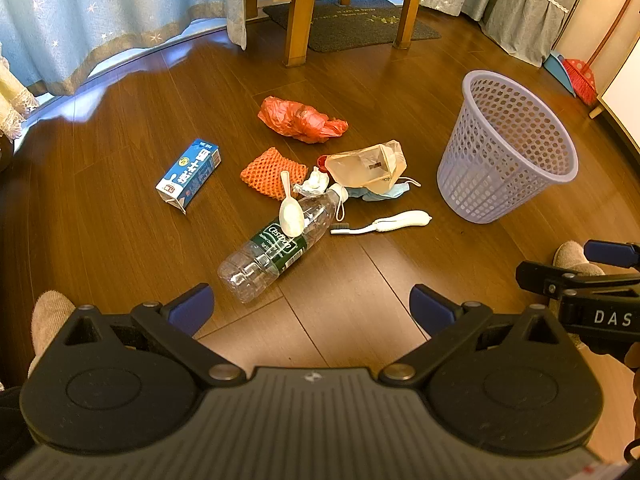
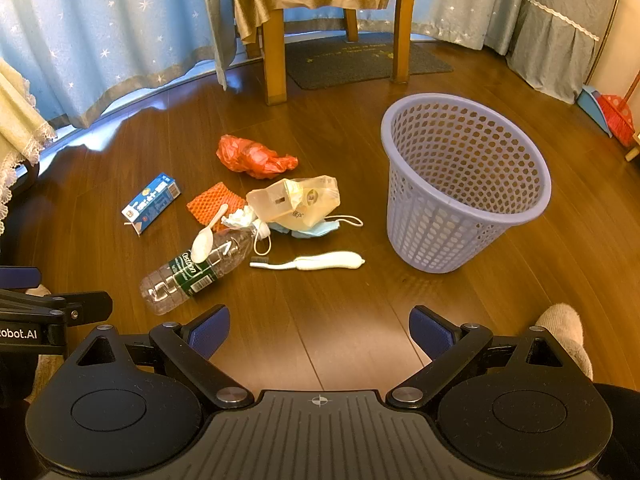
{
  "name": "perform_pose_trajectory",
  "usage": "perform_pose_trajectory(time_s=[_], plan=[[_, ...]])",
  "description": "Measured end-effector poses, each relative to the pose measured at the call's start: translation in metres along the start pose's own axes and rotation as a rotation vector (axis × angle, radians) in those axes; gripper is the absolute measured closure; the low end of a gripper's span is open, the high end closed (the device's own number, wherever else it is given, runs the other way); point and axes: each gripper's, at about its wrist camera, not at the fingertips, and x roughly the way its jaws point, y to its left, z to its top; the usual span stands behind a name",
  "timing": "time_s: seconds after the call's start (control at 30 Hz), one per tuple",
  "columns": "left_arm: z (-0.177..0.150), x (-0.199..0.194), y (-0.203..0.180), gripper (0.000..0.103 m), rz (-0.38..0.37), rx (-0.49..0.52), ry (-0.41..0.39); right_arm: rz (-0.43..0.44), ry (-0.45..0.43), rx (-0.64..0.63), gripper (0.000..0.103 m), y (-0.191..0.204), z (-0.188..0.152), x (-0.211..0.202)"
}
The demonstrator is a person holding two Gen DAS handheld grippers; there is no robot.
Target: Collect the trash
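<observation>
Blue-padded and black-armed, my left claw (image 1: 311,310) and my right claw (image 2: 319,332) both stand spread wide over the brown wooden floor (image 1: 340,300), with nothing between the pads of either. My socked feet (image 2: 564,332) show at the edges. Nearest to me lies a clear plastic bottle (image 1: 276,246) on its side, a white plastic spoon (image 1: 290,210) resting across it. Just to its right lies a white toothbrush (image 1: 384,223). Left of the bottle, well apart, is a blue milk carton (image 1: 188,175). Beyond the bottle's cap sit an orange foam net (image 1: 272,172), a crumpled white tissue (image 1: 316,182), a clear plastic bag (image 1: 368,164) and a blue face mask (image 1: 384,192) partly under it, all bunched together. Farther off is a crumpled red plastic bag (image 1: 302,120). The lilac mesh wastebasket (image 1: 508,148) stands upright to the right, apart from the litter. Beyond are wooden chair legs (image 1: 298,28), a dark mat (image 1: 352,24) and starred blue curtains (image 1: 80,16).
</observation>
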Motion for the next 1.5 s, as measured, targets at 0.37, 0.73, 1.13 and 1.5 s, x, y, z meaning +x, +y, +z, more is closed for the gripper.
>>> perform_pose_trajectory(time_s=[0.37,0.73,1.13,1.5], plan=[[-0.0001,0.0002,0.0002,0.001,0.001,0.001,-0.001,0.000,-0.001,-0.002,0.009,0.0002,-0.0002,0.0002],[0.0001,0.0004,0.0008,0.001,0.000,0.001,0.000,-0.001,-0.001,-0.003,0.009,0.0006,-0.0002,0.0009],[-0.0001,0.0005,0.0008,0.001,0.001,0.000,-0.001,0.000,-0.001,-0.005,0.009,0.0003,-0.0002,0.0012],[-0.0008,0.0018,0.0046,0.001,-0.005,-0.006,-0.001,-0.002,-0.008,-0.015,0.009,-0.0052,-0.0006,0.0041]])
